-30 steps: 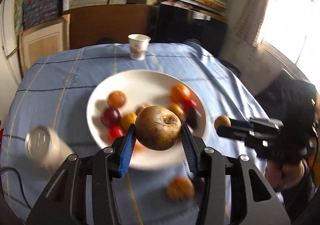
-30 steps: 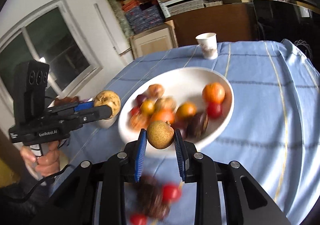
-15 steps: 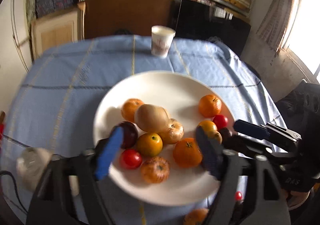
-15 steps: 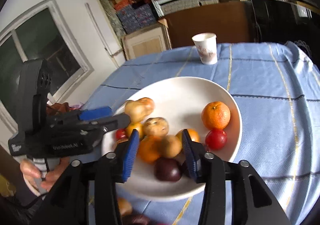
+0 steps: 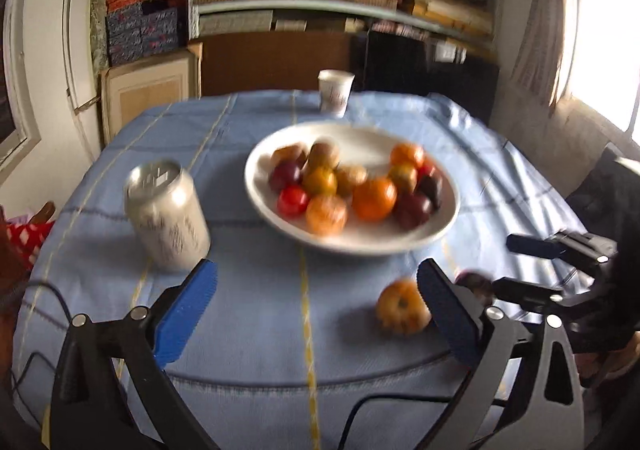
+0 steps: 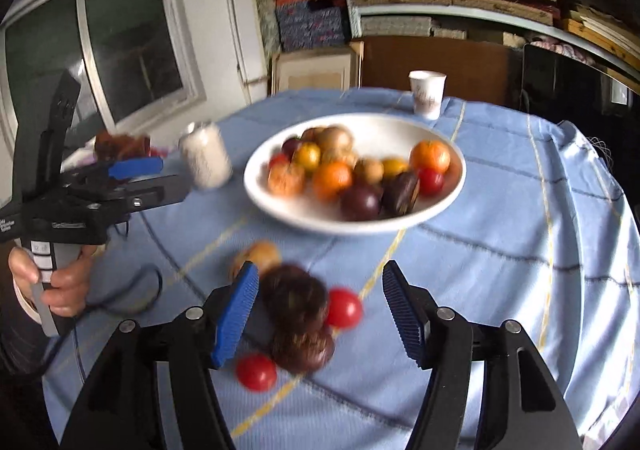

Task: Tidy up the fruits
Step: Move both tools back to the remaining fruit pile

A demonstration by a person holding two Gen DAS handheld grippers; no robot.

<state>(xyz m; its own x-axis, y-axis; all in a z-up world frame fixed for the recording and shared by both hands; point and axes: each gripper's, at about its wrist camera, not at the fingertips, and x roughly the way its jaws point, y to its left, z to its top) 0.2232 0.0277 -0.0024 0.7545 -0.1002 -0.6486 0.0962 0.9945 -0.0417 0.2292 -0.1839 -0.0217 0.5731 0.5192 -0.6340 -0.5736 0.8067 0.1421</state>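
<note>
On the cloth-covered tabletop (image 5: 260, 314), my left claw (image 5: 316, 310) and right claw (image 6: 320, 310) gape empty; round, smooth fruit (image 6: 296, 298) lies before the white bowl (image 6: 452, 189).

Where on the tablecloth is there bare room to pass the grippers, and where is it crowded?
Bare blue tablecloth lies right of the white bowl, and between the silver can and the pale orange fruit. The bowl's back half is free, up to the paper cup. Crowded: the dark fruits and red tomatoes under the right gripper.
</note>
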